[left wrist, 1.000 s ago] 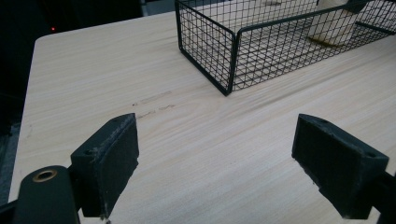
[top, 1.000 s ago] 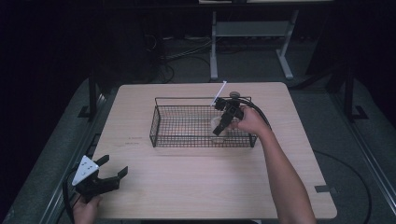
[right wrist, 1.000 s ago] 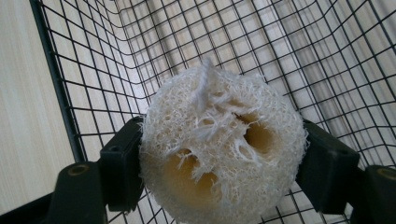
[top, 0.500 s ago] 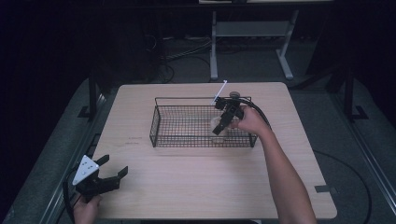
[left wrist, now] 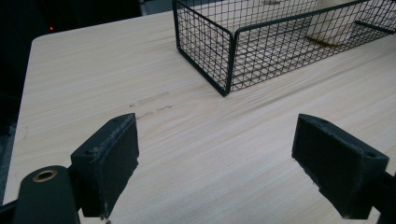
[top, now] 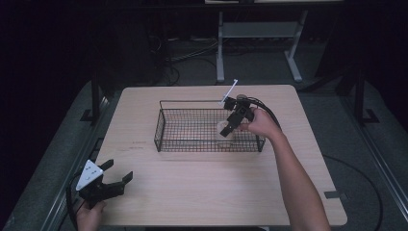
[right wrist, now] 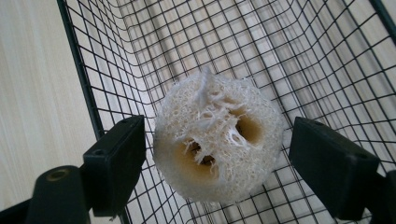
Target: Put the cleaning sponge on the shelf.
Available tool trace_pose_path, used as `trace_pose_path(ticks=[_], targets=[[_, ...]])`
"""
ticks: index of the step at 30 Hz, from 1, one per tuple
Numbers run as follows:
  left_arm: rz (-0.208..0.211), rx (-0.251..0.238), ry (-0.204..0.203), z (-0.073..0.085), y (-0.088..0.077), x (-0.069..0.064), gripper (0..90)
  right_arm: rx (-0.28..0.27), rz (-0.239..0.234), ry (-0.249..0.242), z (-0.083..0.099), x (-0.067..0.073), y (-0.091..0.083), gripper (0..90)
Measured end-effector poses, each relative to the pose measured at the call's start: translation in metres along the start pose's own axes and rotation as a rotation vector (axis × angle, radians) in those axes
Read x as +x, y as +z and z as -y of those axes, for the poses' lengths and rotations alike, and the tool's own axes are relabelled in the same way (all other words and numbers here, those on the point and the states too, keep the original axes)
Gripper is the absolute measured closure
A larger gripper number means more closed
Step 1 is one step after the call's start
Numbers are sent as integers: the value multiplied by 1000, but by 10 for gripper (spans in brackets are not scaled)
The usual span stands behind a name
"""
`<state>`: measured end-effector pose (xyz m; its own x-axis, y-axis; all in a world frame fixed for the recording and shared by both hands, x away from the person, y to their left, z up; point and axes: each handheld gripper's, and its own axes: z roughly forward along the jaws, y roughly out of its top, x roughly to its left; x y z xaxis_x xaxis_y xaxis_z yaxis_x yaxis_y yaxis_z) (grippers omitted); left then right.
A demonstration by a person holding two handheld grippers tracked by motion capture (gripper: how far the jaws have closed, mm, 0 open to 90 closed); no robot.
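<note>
One wire basket (top: 192, 139) stands on the table (top: 202, 192), and one loofah sponge (right wrist: 219, 140) sits inside it near its right end. The right gripper (top: 230, 126) reaches into the basket with its two jaws spread open, one on each side of the sponge; the left jaw is just beside it and the right jaw stands apart from it. The left gripper (top: 111, 180) is at the table's near left corner, well apart from the basket, its two jaws wide open with nothing between them.

Cream loofah (right wrist: 219, 140), black wire basket (top: 163, 126), pale wood table (top: 202, 187).
</note>
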<state>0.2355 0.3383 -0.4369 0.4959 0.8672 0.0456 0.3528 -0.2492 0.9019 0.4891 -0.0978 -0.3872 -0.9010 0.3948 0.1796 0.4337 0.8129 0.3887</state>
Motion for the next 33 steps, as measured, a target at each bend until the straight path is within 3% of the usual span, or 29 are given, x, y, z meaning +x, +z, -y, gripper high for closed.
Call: trace_pose_path(ticks=[22, 33], targets=[[2, -2, -7, 1, 0, 1, 140, -47, 22, -4, 4, 9, -25, 172], [3, -4, -7, 1, -1, 1, 139, -38, 28, -10, 11, 14, -29, 172]])
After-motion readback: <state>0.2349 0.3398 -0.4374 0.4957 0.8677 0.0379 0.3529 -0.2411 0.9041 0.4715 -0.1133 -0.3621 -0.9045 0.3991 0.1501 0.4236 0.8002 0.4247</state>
